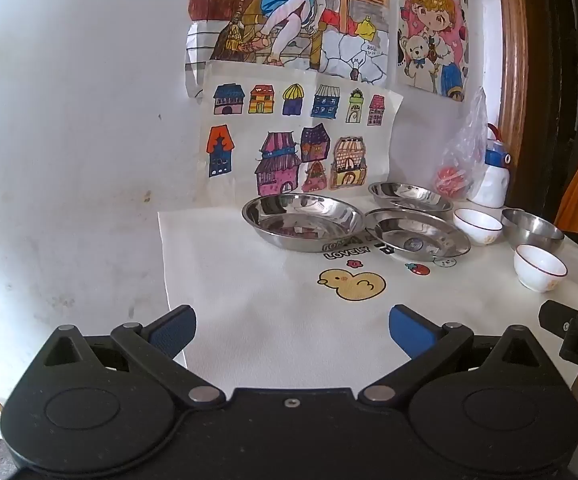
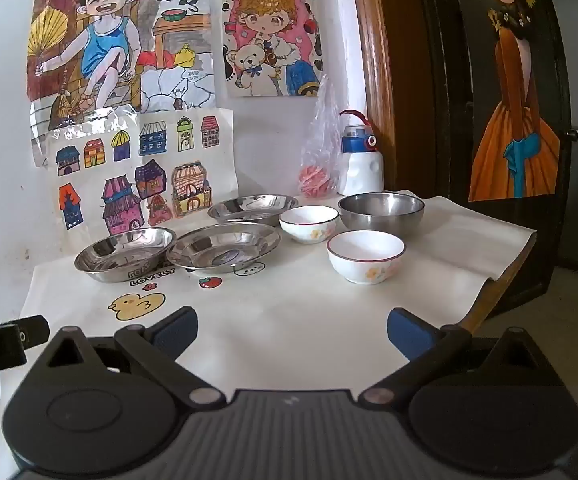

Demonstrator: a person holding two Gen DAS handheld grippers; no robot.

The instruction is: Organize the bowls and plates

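A: Logged the vessels. Three steel plates sat on the white tablecloth (image 2: 329,320): left plate (image 2: 126,249), middle plate (image 2: 223,247), rear plate (image 2: 254,207). All three held nothing but reflections.

B: Bowls?

A: Near white bowl (image 2: 365,255) with a red rim and flower print, far white bowl (image 2: 309,223) of the same pattern, and a steel bowl (image 2: 381,210) behind them. All were upright and unfilled. The far white bowl stood just beside the rear plate; the middle plate's rim looked to overlap the left plate's, though contact could not be confirmed.

B: Other containers?

A: A clear plastic bag (image 2: 321,152) by the wall held something red and round. A white bottle (image 2: 359,160) with a blue cap stood beside it.

B: Grippers?

A: Left gripper (image 1: 292,330) and right gripper (image 2: 292,330) both had fingers spread wide, nothing between them, over the tablecloth's near edge, well short of the dishes
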